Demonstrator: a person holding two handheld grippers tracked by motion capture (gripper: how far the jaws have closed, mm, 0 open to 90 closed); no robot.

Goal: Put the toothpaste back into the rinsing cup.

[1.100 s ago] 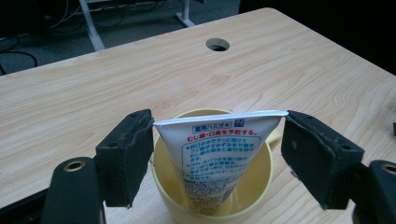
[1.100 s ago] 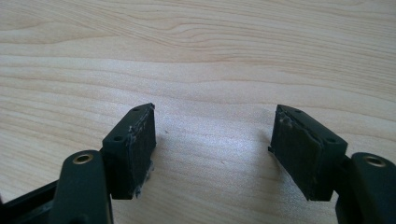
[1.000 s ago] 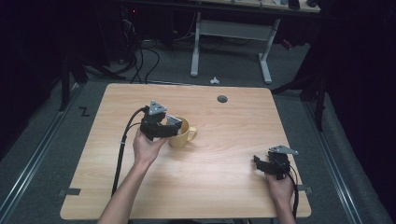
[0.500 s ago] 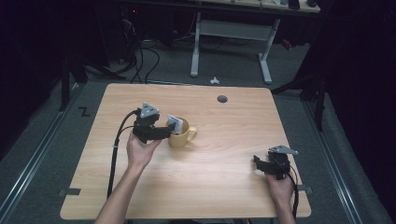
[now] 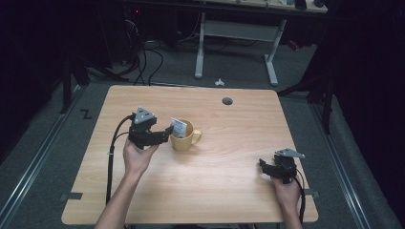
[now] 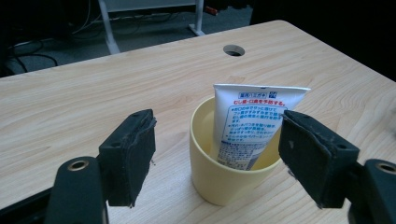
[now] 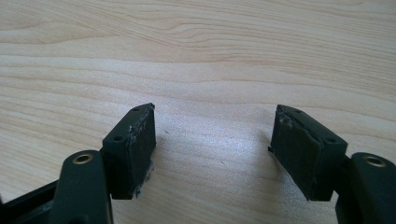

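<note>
Matt wood-grain table – glossy yellow mug, smooth plastic tube.

white tube stands tilted in yellow mug mid-table.

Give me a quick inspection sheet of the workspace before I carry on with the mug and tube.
Surface: wooden table, pale grain, with a round cable hole near the far edge.
Job's things: yellow mug, upright, handle to the right in the high view; a white tube stands inside it, leaning on the rim.
Clutter: nothing seen on the table.
Claws: left claw open, just short of the mug, touching nothing; right claw open over bare wood near the right corner.
Cables: a black cable trails from the left claw across the table.
Surroundings: dark room, grey floor, a desk frame beyond the table.
</note>
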